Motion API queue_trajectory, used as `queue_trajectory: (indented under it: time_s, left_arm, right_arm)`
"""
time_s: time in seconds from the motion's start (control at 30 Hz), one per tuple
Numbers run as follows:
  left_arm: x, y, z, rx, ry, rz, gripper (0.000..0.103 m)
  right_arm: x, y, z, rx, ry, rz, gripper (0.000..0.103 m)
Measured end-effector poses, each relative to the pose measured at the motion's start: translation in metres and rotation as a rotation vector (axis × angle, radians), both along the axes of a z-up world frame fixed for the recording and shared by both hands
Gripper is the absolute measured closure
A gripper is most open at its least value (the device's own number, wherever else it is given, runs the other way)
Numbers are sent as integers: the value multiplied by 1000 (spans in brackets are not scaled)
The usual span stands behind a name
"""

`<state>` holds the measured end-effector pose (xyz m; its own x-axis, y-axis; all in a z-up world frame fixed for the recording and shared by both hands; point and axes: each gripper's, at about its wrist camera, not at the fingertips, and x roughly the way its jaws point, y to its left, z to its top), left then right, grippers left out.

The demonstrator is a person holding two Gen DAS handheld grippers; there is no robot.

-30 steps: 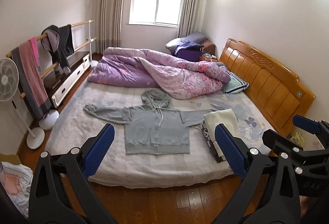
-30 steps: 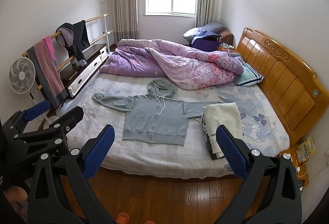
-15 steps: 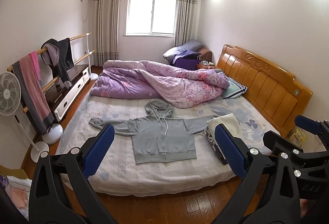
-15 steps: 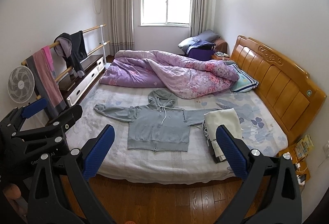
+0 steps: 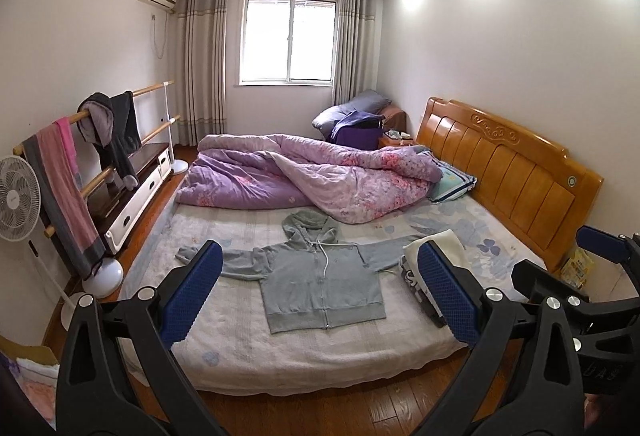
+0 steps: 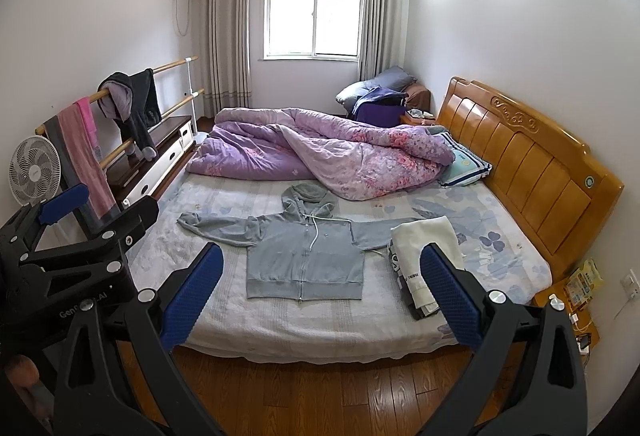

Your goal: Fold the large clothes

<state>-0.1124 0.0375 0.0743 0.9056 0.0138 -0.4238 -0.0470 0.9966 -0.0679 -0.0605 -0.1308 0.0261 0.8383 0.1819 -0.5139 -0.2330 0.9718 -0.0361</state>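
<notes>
A grey zip hoodie lies flat, front up, on the bed's pale sheet, sleeves spread and hood toward the quilt. To its right sits a folded stack of clothes with a cream piece on top. My left gripper is open and empty, held off the foot side of the bed. My right gripper is also open and empty, beside the left one. Neither touches the hoodie.
A crumpled purple quilt and a pillow fill the bed's far half. The wooden headboard is on the right. A clothes rack, a fan and a low cabinet line the left wall. Wood floor lies below.
Both grippers have pulled back and tilted up, so the bed sits lower and farther off and more ceiling shows. The hoodie and the stack have not moved.
</notes>
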Motion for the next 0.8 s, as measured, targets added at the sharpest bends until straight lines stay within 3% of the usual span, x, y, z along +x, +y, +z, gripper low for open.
queue_trajectory:
  time_s: [0.8]
  left_arm:
    - [-3, 1, 1, 2, 8, 0, 5]
  right_arm:
    - [0, -7, 1, 3, 11, -3, 8]
